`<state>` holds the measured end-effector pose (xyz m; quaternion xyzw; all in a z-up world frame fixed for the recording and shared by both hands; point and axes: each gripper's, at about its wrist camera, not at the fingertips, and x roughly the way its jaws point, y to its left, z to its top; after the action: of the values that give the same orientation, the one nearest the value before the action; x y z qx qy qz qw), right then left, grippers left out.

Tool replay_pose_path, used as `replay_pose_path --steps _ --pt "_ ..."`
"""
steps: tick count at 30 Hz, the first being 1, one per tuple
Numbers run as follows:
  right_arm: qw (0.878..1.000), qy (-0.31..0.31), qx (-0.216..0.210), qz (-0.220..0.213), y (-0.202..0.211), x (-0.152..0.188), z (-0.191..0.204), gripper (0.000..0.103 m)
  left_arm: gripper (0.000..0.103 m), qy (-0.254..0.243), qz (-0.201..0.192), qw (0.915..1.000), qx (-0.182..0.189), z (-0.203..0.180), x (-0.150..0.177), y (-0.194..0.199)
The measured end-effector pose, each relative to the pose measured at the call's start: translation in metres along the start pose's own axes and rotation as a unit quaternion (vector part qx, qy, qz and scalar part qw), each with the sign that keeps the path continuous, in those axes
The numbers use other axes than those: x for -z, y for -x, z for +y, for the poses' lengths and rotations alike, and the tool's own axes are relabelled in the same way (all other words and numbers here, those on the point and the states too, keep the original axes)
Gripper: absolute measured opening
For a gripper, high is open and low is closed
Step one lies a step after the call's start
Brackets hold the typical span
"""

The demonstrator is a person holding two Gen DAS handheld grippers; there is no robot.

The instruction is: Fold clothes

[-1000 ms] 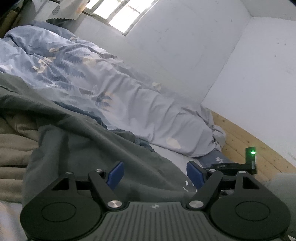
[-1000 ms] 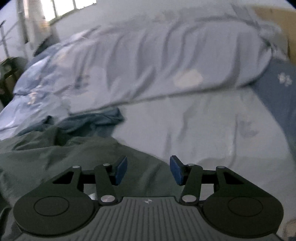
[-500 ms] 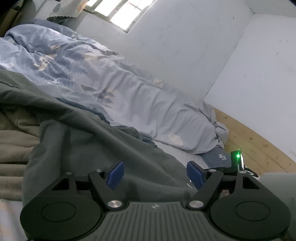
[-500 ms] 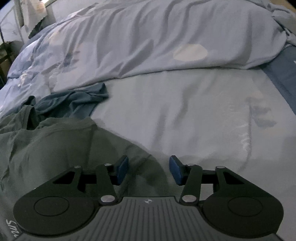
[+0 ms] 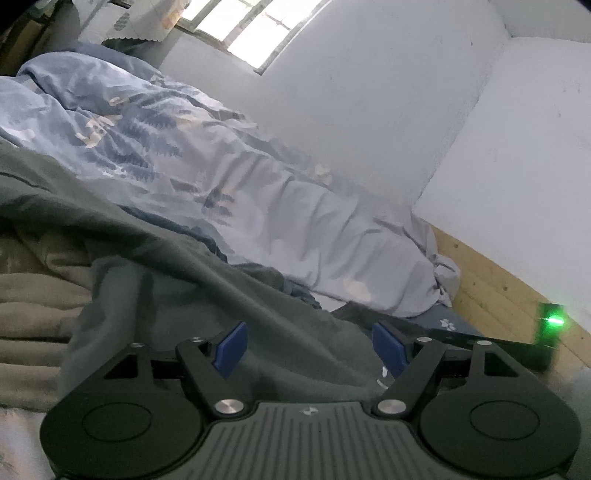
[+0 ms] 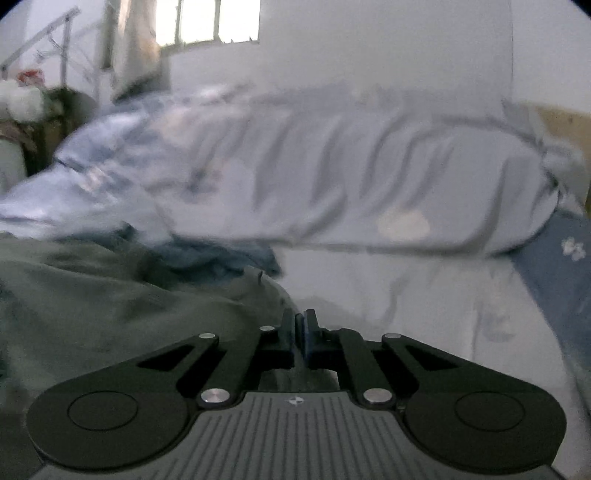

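Left wrist: your left gripper (image 5: 309,347) hangs spread wide over the grey-green garment (image 5: 177,280), which lies crumpled before the duvet (image 5: 280,221). Right wrist: your right gripper (image 6: 300,334) pinches the garment's limp, light hem; grip edges.

On the bed (image 6: 424,314) we find the shirt (image 5: 192,302) spread at the near left, its edge reaching between the fingers (image 6: 311,332) of our right gripper (image 6: 300,334). Our left gripper (image 5: 312,345) sits over the same shirt, with a folded blanket (image 5: 33,317) to its left. Behind the shirt lies a crumpled garment (image 6: 221,254), and behind that the duvet (image 6: 351,177) runs along the wall (image 5: 369,110). A wooden headboard (image 5: 491,284) stands at the right end, and a window (image 6: 207,20) is set in the far wall.
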<state>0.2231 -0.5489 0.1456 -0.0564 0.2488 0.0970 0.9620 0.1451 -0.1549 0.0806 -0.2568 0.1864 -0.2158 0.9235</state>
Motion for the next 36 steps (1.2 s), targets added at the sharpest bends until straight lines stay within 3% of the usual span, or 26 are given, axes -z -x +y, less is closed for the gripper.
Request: replay_pose_path --steps 3,6,9,13,16,17,21,26,28,30,32,36 --pt "0.999 0.018 -0.017 -0.039 0.062 -0.002 0.032 0.004 0.075 0.002 -0.004 1.0000 0.003 0.000 -0.003 0.005" --pt "0.997 0.056 -0.036 -0.050 0.119 0.011 0.071 0.004 0.075 0.005 -0.004 1.0000 0.006 0.000 -0.004 0.008" --pt "0.996 0.073 -0.058 0.001 0.142 0.044 0.100 0.004 0.075 0.008 -0.004 0.9999 0.008 0.001 -0.006 0.011" --pt "0.986 0.107 -0.059 0.115 0.130 0.101 0.125 0.004 0.075 0.013 -0.004 0.9998 0.011 0.002 -0.008 0.016" --pt "0.975 0.139 -0.042 0.171 0.124 0.117 0.142 0.005 0.075 0.016 -0.004 0.9998 0.014 0.003 -0.009 0.019" --pt "0.975 0.135 -0.037 0.170 0.128 0.115 0.145 0.007 0.075 0.017 -0.004 0.9997 0.015 0.004 -0.009 0.020" --pt "0.983 0.094 -0.053 0.146 0.145 0.093 0.154 0.039 0.075 0.034 -0.007 0.9994 0.006 0.011 -0.013 0.020" --pt "0.989 0.077 -0.078 0.095 0.137 0.043 0.166 0.040 0.075 0.072 -0.010 0.9973 -0.003 0.020 -0.019 0.025" --pt "0.992 0.066 -0.087 0.066 0.120 0.012 0.167 0.050 0.075 0.079 -0.014 0.9968 -0.002 0.022 -0.022 0.028" --pt "0.993 0.045 -0.099 0.043 0.091 -0.018 0.163 0.056 0.075 0.086 -0.019 0.9961 -0.003 0.024 -0.025 0.030" --pt "0.993 0.017 -0.117 0.027 0.058 -0.047 0.157 0.056 0.075 0.094 -0.024 0.9953 -0.004 0.028 -0.029 0.033" --pt "0.992 0.015 -0.117 0.040 -0.022 -0.084 0.158 0.056 0.075 0.100 -0.032 0.9944 -0.011 0.033 -0.033 0.034"
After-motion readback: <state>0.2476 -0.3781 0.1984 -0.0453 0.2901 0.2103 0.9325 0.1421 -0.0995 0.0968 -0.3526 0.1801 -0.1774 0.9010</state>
